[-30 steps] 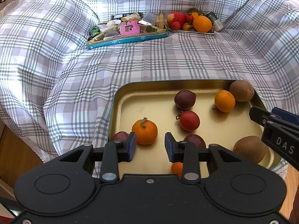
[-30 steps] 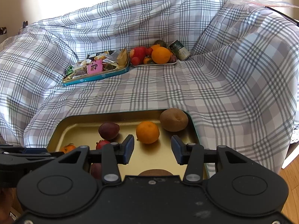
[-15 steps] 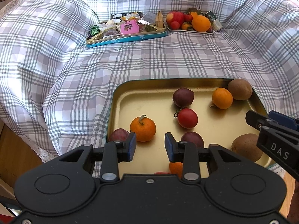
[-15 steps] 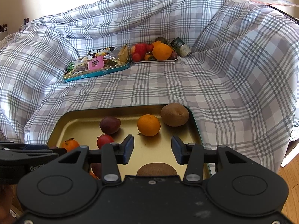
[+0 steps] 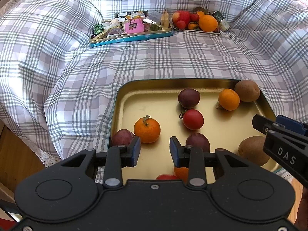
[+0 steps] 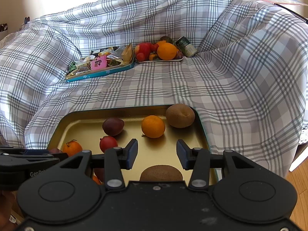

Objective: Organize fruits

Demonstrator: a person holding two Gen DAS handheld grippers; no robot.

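Two grippers, left [image 5: 155,150] and right [image 6: 156,154], gape empty over the tray [image 5: 123,88]; tangerine [image 5: 147,129] sits just far-left of the left one, kiwi [image 6: 161,172] directly beneath the right.

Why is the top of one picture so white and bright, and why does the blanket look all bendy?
Right wrist view: sunlight from behind the checked blanket washes the top edge out to white. Both views: the fisheye lens curves the blanket's straight stripes. Left wrist view: light is more even, and the fruits cast soft shadows on the shiny gold tray. Both look sharp, not blurry.
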